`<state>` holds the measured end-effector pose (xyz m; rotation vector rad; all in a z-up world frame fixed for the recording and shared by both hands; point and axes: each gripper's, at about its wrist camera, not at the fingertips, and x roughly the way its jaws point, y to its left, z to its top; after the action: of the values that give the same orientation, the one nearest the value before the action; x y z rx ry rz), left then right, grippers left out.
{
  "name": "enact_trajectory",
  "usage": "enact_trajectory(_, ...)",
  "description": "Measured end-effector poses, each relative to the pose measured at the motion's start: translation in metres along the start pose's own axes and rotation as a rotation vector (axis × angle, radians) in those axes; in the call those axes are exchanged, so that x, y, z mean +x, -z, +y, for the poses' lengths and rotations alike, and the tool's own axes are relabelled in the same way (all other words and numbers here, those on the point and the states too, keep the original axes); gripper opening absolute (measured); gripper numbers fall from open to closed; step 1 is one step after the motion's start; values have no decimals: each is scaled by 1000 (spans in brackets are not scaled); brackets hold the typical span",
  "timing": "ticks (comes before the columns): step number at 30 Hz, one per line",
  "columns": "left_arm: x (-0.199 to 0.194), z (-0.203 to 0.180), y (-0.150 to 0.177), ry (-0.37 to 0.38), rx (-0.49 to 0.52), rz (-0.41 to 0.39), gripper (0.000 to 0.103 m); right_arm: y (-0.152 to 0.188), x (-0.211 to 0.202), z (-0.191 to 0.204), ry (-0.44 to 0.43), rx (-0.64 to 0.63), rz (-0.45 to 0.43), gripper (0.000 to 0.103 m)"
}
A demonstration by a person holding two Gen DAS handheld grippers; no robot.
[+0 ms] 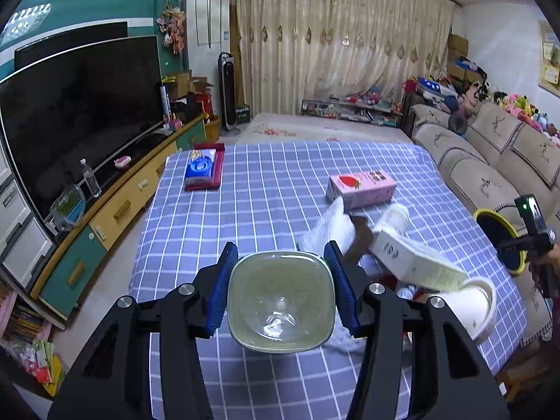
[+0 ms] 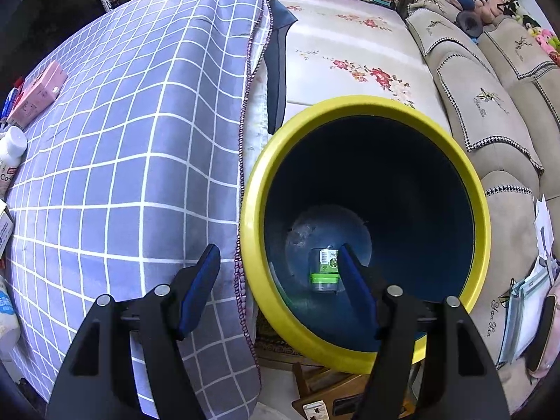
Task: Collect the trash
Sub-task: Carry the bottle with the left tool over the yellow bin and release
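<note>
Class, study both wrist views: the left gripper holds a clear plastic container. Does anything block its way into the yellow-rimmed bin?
Nothing visible does. The left gripper grips the clear container above the table. The bin stands off the table's edge with its mouth open; only one green-lidded item lies at the bottom.

Big television (image 1: 77,112) off left of the jaws, beige sofa (image 1: 490,161) right (plush toys piled behind), curtains (image 1: 336,42) ahead.
</note>
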<state>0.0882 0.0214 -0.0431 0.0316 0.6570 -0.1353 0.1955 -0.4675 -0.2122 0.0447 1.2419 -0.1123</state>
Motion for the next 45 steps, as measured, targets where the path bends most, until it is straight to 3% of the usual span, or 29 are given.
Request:
enact_trajectory(10,30,2,-15,-49,-16,-69,52,4,4,3,-13,-3,7,66)
enact_trajectory(13,42,2,-13,-69,-13,-47,53,2,7,3,-15,0,9,66)
enact_trajectory(17,62,6,-6,-42,-52,-14,51,2,9,0,-18,-1,7,66)
enact_trajectory(27,31,-23,-35,-24,50,-46,51,2,9,-4,-21,-2,-1,66)
enact_trajectory(31,9,-55,-67,67,112,-57,51,6,-8,-12,-14,8,-36,66)
enact_trajectory(37,1,-151,-112,304,275,-74,51,29,-68,-52,25,78,-157,66)
enact_trajectory(40,17,-220,-124,477,364,-43,51,46,-93,-71,50,112,-203,66)
enact_trajectory(45,51,-331,-124,669,492,19,51,74,-127,-103,87,169,-252,66)
